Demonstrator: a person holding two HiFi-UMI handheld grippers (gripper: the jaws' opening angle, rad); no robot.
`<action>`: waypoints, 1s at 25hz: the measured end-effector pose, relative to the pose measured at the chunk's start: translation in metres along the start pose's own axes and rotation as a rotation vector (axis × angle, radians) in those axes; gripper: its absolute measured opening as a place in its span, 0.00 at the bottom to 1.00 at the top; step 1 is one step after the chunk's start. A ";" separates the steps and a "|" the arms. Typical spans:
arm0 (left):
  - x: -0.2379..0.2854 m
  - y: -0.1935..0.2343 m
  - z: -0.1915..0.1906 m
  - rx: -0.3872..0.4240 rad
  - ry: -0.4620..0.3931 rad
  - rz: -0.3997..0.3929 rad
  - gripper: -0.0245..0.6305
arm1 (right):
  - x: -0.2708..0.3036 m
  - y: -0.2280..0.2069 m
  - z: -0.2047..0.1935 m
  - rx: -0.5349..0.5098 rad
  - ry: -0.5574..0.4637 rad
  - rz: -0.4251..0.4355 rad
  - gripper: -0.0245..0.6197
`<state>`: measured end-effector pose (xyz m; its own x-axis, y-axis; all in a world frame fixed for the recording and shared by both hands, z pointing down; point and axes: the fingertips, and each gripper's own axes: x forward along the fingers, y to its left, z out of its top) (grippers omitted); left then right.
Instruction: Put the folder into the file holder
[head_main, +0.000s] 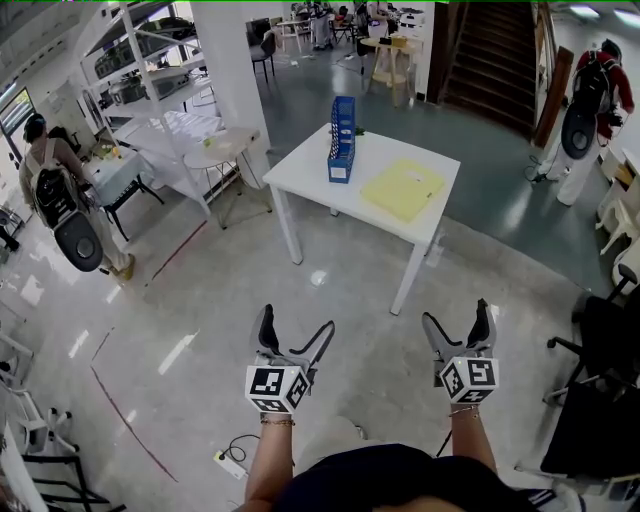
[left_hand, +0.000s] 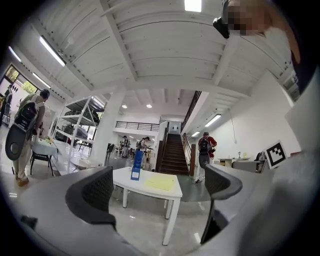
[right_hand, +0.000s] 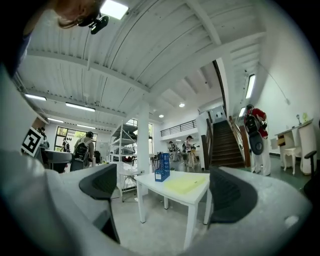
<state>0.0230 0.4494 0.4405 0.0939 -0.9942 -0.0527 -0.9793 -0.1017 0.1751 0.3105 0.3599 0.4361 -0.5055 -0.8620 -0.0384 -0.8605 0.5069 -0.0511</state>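
Not started yet, I think. The left gripper (head_main: 297, 325) and right gripper (head_main: 457, 318) were open and empty, far from the table (head_main: 300, 172). They likely needed to go grab the folder (head_main: 403, 189) by its right edge.

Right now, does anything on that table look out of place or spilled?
Nothing stands out: the folder lies flat on the table, the file holder stands upright beside it without touching it, and nothing looks spilled or broken.

Grey polished floor (head_main: 200, 300), reflective. White square table (head_main: 300, 178) mid-room. White column (head_main: 232, 70) and white shelving rack (head_main: 150, 70) beyond it, left; dark staircase (head_main: 490, 60) right. Ceiling strip lights (left_hand: 52, 50) lit
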 end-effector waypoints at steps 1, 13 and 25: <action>0.002 -0.001 -0.001 0.006 0.007 -0.006 0.89 | 0.002 0.000 -0.001 -0.008 0.005 0.007 0.91; 0.013 0.008 -0.010 0.038 0.049 0.012 0.89 | 0.015 -0.004 0.017 -0.067 -0.080 -0.014 0.90; 0.107 0.018 -0.020 0.051 0.059 -0.080 0.89 | 0.101 -0.025 -0.005 0.036 -0.013 0.035 0.95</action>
<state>0.0186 0.3406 0.4576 0.1806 -0.9835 -0.0059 -0.9760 -0.1800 0.1226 0.2808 0.2602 0.4385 -0.5342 -0.8437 -0.0537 -0.8394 0.5369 -0.0849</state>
